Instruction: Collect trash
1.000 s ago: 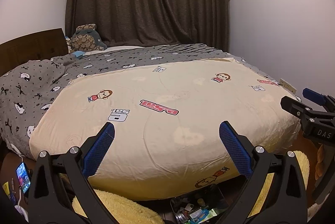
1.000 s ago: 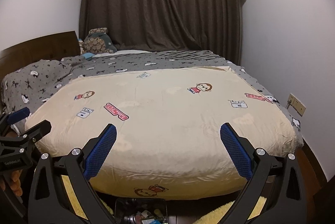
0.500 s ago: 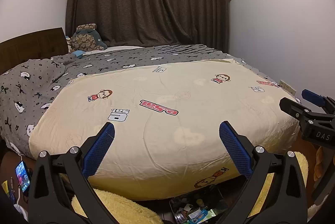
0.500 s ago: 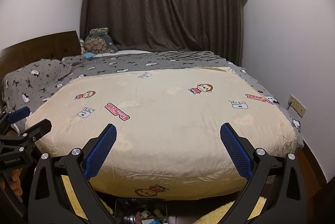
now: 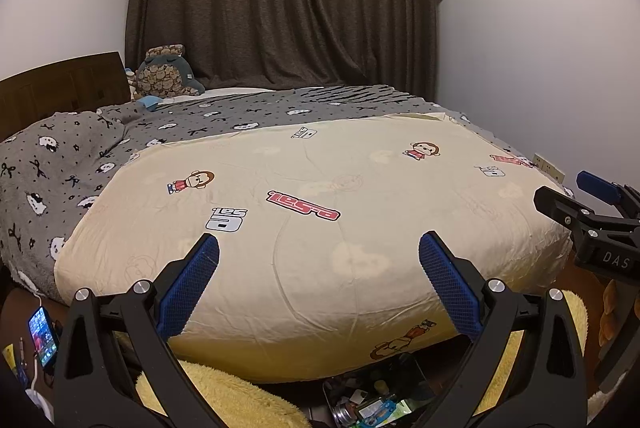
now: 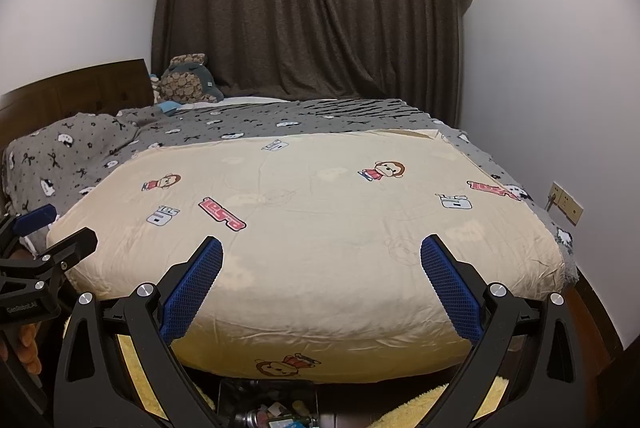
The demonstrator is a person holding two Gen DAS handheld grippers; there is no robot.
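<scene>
Both the left gripper [image 5: 318, 282] and right gripper [image 6: 320, 284] are hanging with jaws wide and empty over the cream quilt [image 5: 320, 195]. The trash [image 5: 370, 406] is sitting in a dark bin [image 6: 230, 398] on the floor below, near; it is looking light and crumply, so pinching a wrapper's edge is probably best

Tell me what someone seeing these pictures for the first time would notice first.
The cream quilt with cartoon monkeys fills the middle, spread over a grey patterned blanket. Dark curtains hang behind the bed. Low in front, a bin of trash sits on the floor between the left claw's open blue pads.
</scene>
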